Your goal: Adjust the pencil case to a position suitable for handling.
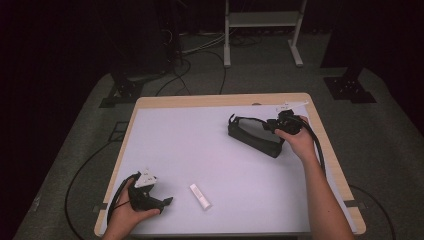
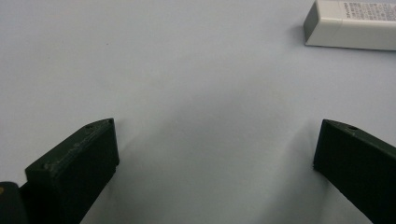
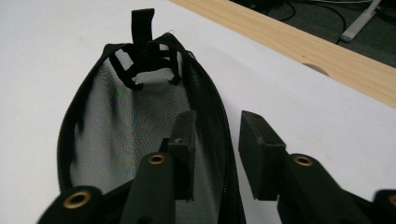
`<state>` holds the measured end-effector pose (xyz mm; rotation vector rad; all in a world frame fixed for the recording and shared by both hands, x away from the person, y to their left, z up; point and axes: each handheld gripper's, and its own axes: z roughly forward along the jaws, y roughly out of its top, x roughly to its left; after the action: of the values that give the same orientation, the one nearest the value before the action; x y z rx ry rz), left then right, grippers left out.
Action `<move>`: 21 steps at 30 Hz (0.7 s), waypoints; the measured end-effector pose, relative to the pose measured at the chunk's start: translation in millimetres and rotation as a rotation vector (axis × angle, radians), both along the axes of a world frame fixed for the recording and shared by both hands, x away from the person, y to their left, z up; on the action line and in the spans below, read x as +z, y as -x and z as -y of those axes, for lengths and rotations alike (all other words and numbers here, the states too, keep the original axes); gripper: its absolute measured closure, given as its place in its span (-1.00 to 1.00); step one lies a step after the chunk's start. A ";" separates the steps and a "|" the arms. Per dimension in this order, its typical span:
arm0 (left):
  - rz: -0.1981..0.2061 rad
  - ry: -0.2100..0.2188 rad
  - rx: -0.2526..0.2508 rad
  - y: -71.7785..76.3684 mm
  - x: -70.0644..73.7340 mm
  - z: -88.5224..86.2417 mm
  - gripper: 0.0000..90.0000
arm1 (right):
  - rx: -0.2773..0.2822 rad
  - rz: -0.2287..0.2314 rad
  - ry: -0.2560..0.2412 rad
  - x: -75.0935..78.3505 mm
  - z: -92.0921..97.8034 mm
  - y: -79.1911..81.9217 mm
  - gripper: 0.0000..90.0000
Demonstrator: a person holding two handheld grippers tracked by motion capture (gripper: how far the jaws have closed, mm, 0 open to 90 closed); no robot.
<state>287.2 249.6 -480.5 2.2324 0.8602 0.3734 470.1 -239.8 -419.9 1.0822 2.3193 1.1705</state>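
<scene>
A black mesh pouch (image 1: 251, 136) lies unzipped at the back right of the white mat, its mouth gaping. My right gripper (image 1: 276, 125) is at its near end. In the right gripper view the gripper (image 3: 217, 123) straddles the pouch's zipper rim (image 3: 225, 135), one jaw inside the mesh (image 3: 121, 140) and one outside, with a gap still showing, so it is open. A small white rectangular box (image 1: 200, 196) lies at the front centre. My left gripper (image 1: 165, 198) rests on the mat just left of it. Its jaws (image 2: 217, 126) are spread wide and empty, with the box (image 2: 355, 23) ahead to the right.
The white mat (image 1: 200, 145) covers a wooden table whose edge (image 1: 220, 101) shows at the back. Beyond it are a dark floor with cables (image 1: 200, 60) and a white stand (image 1: 262, 30). Cables trail from both grippers over the table's sides.
</scene>
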 end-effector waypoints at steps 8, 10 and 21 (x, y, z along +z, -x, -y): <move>0.000 0.000 -0.001 -0.1 0.0 -0.1 -1.00 | -0.012 -0.026 -0.002 -5.4 -1.4 -4.0 0.62; 0.000 0.000 0.000 -0.1 0.0 0.0 -1.00 | -0.009 -0.031 -0.004 -6.1 -1.6 -5.0 0.71; 0.001 -0.001 -0.001 -0.2 0.0 -0.1 -1.00 | 0.010 -0.048 -0.005 -4.0 -0.1 -4.0 0.95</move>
<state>287.4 249.7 -480.5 2.2334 0.8581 0.3738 474.1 -239.6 -423.9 1.1137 2.3617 1.1665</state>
